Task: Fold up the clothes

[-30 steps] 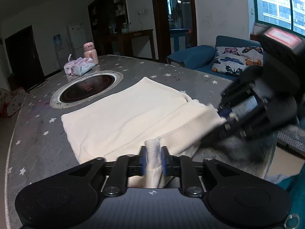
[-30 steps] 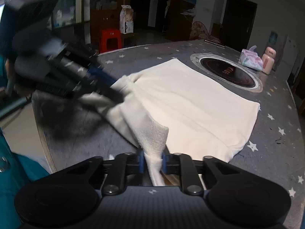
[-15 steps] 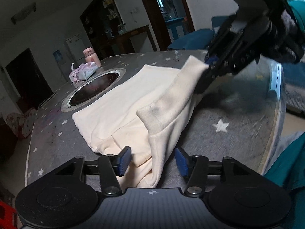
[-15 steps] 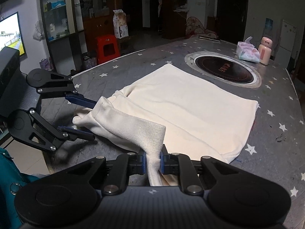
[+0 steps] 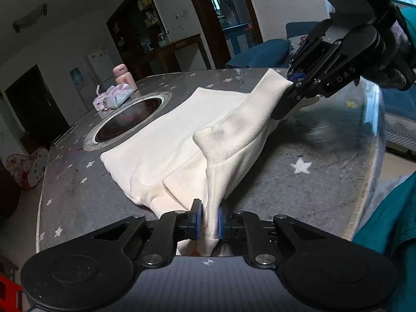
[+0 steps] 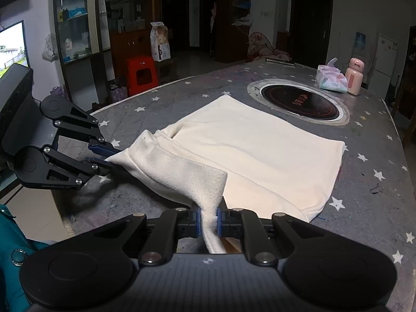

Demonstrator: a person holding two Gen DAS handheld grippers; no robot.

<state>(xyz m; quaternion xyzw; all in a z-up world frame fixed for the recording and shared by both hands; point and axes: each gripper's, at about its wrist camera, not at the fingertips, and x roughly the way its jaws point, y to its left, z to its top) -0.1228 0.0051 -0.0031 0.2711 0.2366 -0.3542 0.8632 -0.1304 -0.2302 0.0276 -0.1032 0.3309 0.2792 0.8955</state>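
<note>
A cream fleece garment (image 5: 166, 140) lies partly folded on the grey star-patterned table (image 5: 299, 182). It also shows in the right wrist view (image 6: 260, 150). My left gripper (image 5: 207, 219) is shut on the garment's near edge. My right gripper (image 6: 208, 219) is shut on the other end of the same raised fold. Each gripper shows in the other's view, the right one (image 5: 291, 88) at upper right and the left one (image 6: 104, 153) at left. The fold hangs lifted between them.
A round induction cooktop (image 6: 299, 104) is set into the table beyond the garment. A tissue pack (image 6: 331, 79) and a pink bottle (image 6: 353, 79) stand behind it. The table's edge (image 5: 374, 135) runs close by. A red stool (image 6: 141, 74) stands on the floor.
My left gripper was shut, opened half a second ago, and has shut again on the garment's edge. The right gripper kept its hold and lifted the fold higher.
</note>
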